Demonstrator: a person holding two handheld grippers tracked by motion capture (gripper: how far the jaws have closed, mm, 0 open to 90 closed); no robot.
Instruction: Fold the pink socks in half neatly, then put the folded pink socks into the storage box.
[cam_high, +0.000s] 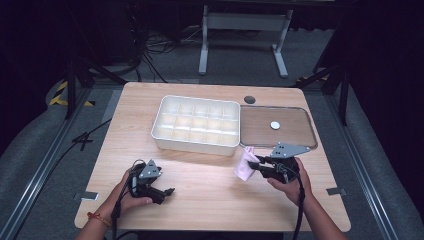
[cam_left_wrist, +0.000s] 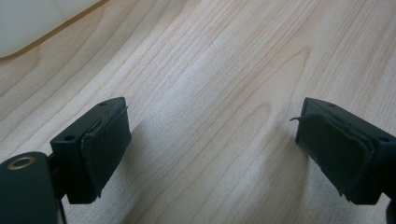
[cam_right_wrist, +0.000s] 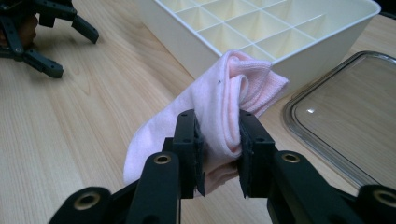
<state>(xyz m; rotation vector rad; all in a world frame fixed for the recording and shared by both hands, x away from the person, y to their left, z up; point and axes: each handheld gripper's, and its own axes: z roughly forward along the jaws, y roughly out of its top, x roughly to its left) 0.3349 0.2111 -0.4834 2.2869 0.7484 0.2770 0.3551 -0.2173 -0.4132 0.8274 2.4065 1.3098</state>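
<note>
My right gripper (cam_high: 256, 163) is shut on a folded pink sock (cam_high: 244, 165), lifted just off the wooden table near the front right corner of a white compartment box (cam_high: 195, 145). In the right gripper view the sock (cam_right_wrist: 233, 88) bulges between the pads of the right gripper (cam_right_wrist: 218, 140), with the box wall (cam_right_wrist: 187, 32) close behind it. My left gripper (cam_high: 167, 192) rests low at the table's front left, held by a hand. Its jaws stand wide apart over bare wood in the left gripper view (cam_left_wrist: 212, 140), with nothing between them.
A clear lid (cam_high: 292, 135) with a white disc (cam_high: 275, 125) on it lies right of the box, seen also in the right gripper view (cam_right_wrist: 345, 121). A dark round hole (cam_high: 249, 99) sits near the table's far edge. Bare wood spans the table front between my hands.
</note>
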